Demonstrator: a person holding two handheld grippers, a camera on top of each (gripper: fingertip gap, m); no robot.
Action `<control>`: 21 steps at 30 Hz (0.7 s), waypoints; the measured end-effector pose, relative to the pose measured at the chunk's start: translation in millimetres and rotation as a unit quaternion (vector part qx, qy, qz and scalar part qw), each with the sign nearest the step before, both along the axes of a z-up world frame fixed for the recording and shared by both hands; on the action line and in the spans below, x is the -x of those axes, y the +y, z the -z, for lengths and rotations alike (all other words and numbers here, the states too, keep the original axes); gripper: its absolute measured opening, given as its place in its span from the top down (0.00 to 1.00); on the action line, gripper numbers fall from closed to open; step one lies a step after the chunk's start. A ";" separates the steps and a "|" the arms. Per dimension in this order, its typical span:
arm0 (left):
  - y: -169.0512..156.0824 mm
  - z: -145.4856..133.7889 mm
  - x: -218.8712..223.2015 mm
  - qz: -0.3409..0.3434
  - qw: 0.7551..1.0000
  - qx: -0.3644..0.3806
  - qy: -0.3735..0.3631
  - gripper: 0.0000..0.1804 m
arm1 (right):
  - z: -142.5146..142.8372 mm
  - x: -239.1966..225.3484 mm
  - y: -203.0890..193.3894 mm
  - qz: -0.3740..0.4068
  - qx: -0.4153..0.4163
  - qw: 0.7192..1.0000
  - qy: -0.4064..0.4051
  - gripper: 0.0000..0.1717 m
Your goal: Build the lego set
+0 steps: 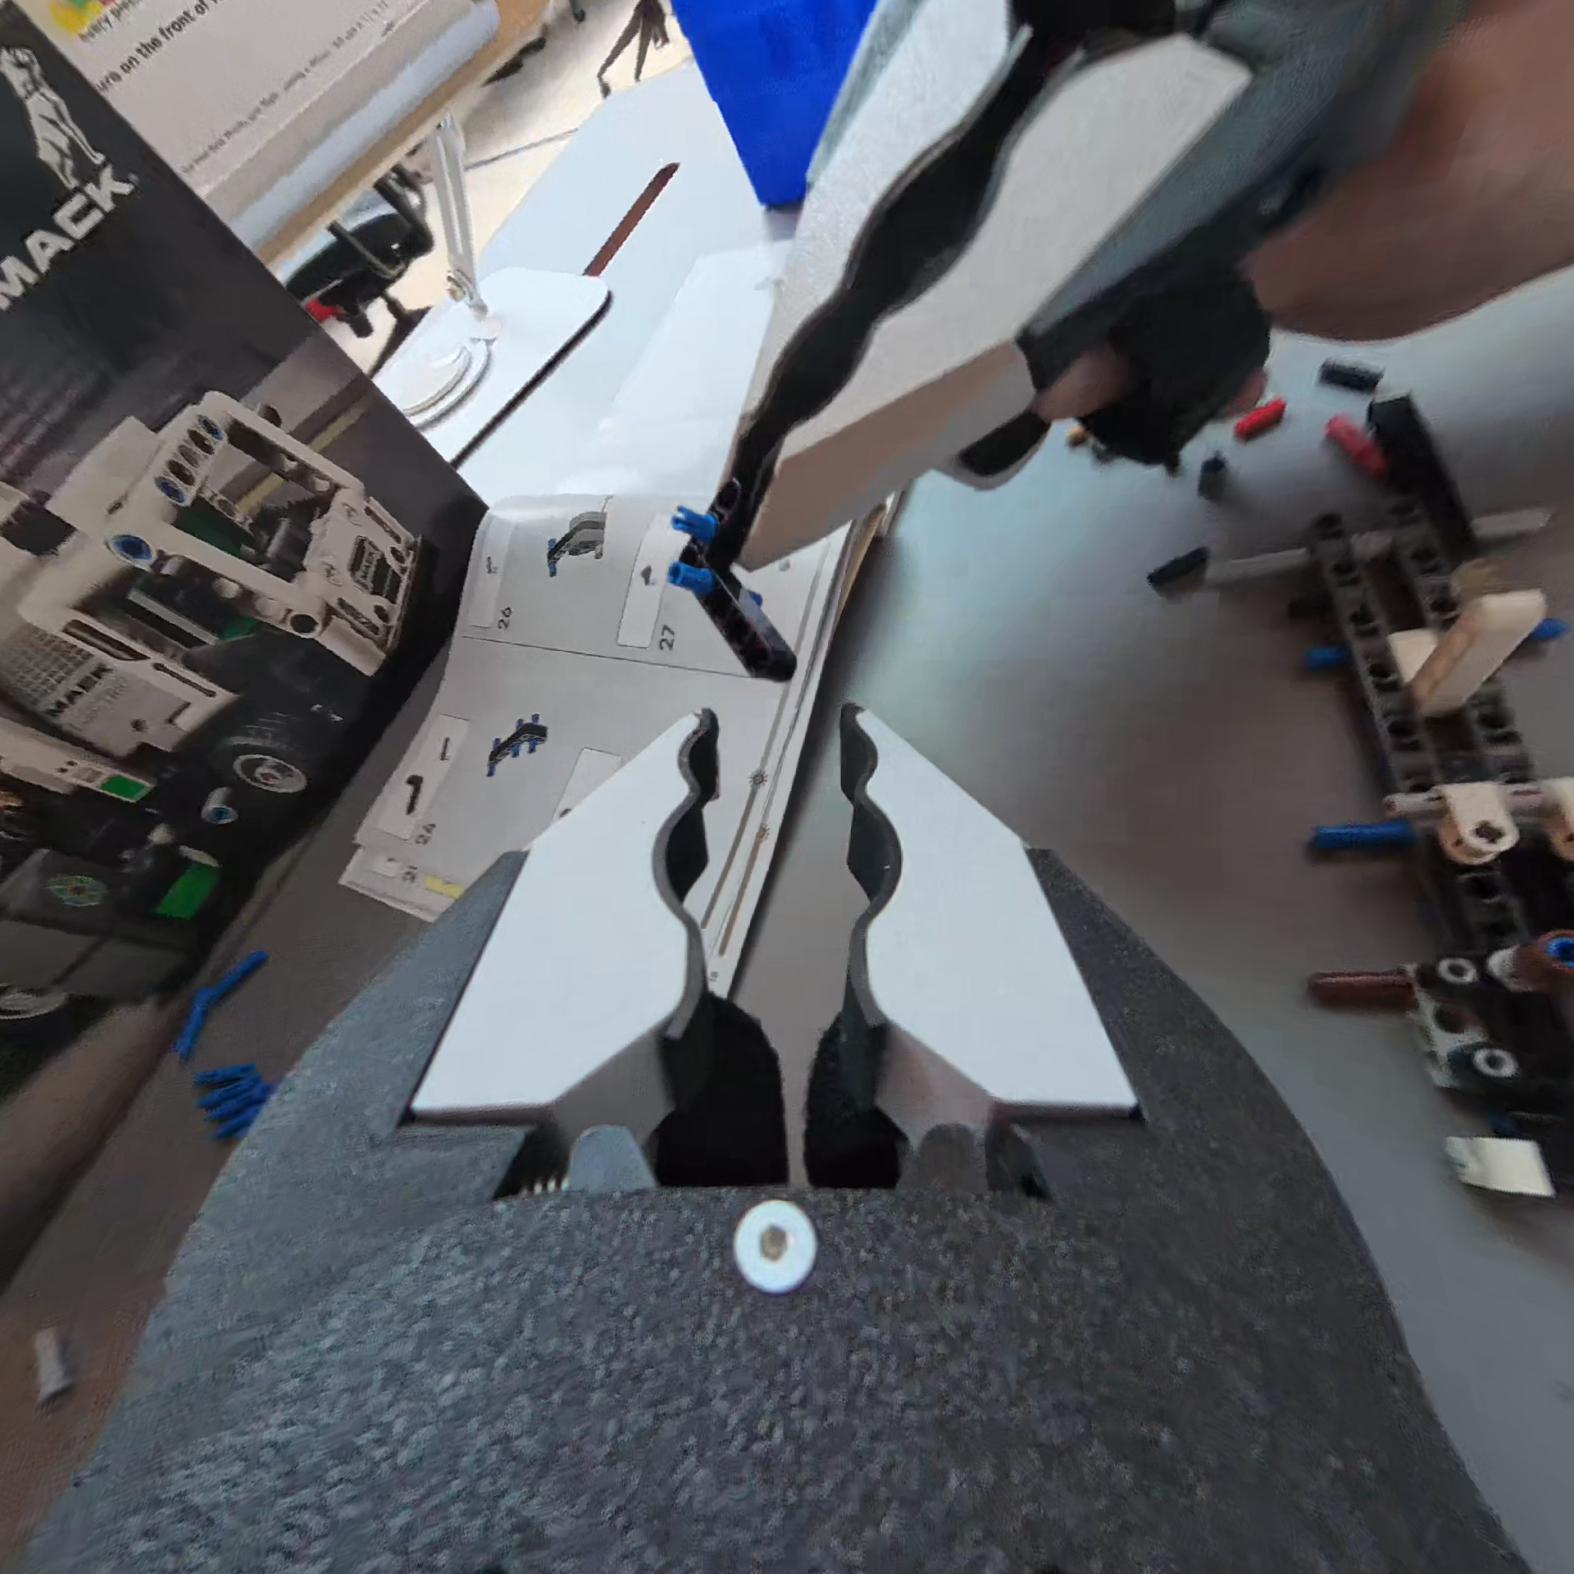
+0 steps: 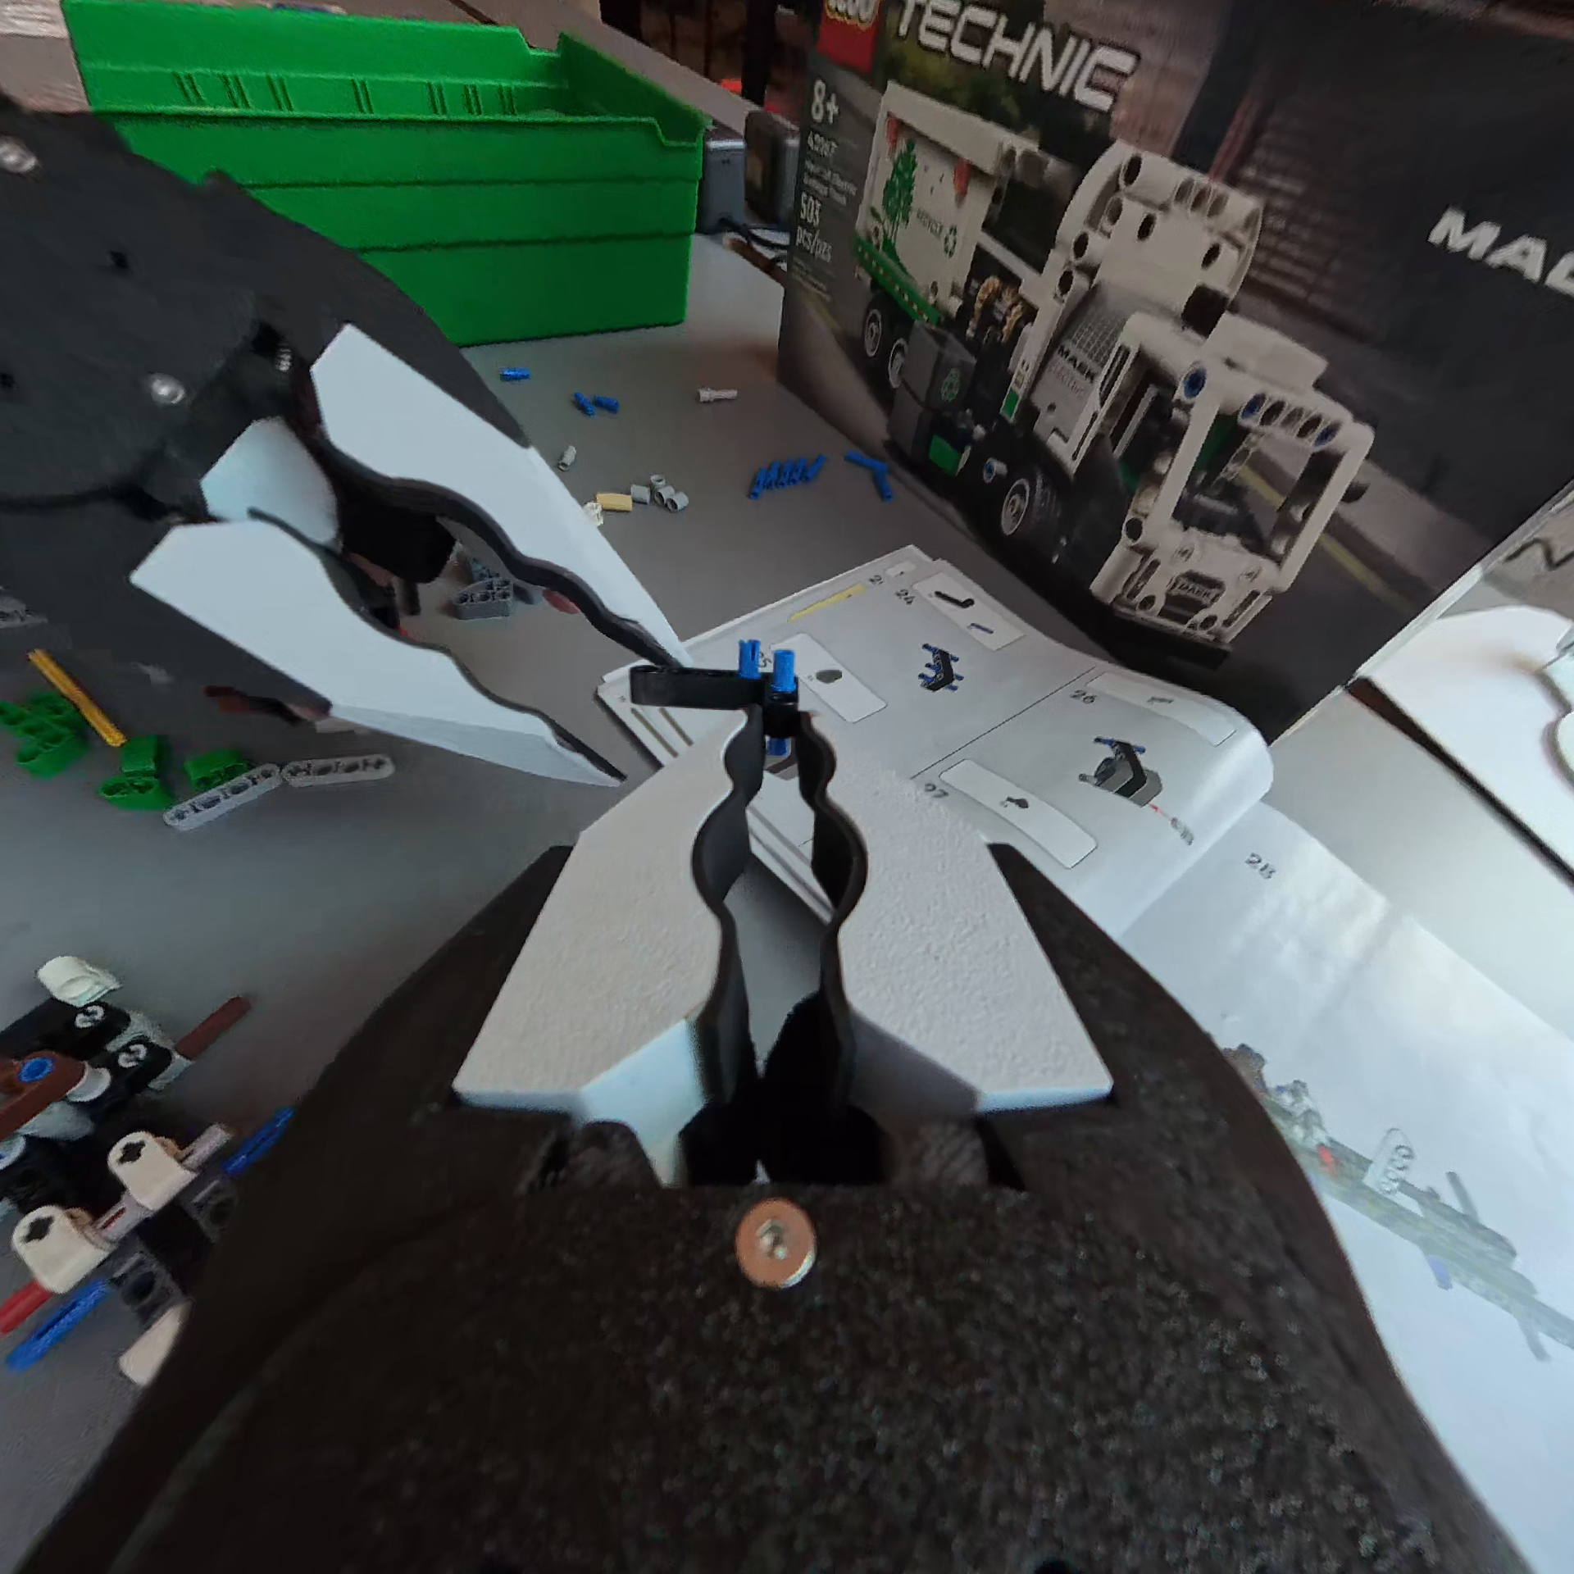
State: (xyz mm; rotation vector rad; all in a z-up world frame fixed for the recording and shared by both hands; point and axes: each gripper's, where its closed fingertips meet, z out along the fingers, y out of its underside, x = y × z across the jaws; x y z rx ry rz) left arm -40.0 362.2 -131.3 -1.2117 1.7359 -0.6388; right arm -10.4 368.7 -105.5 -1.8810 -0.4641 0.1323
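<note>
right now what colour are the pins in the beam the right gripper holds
Blue pins in a black beam; clearest in the right wrist view.

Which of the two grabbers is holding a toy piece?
The right gripper: its fingers pinch a black beam with blue pins above the instruction booklet. The left gripper stands open, with nothing between its fingers.

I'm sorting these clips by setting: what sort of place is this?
Probably an office or lab worktable set up for building a toy brick truck kit: the kit box stands behind an open instruction booklet, loose blue pins lie scattered about, and stacked green bins sit at the back.
</note>
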 end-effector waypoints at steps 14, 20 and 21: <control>9.2 -10.2 11.3 0.037 0.993 -0.114 -0.017 0.97 | 11.5 31.6 -18.6 -0.123 0.087 0.986 0.073 0.85; -2.6 -15.3 19.1 0.124 0.920 -0.370 -0.047 0.97 | 12.9 36.0 -36.5 -0.207 0.184 0.943 0.185 0.70; -8.3 -16.1 19.6 0.138 0.914 -0.377 -0.056 0.97 | 15.0 36.7 -37.1 -0.210 0.187 0.941 0.186 0.71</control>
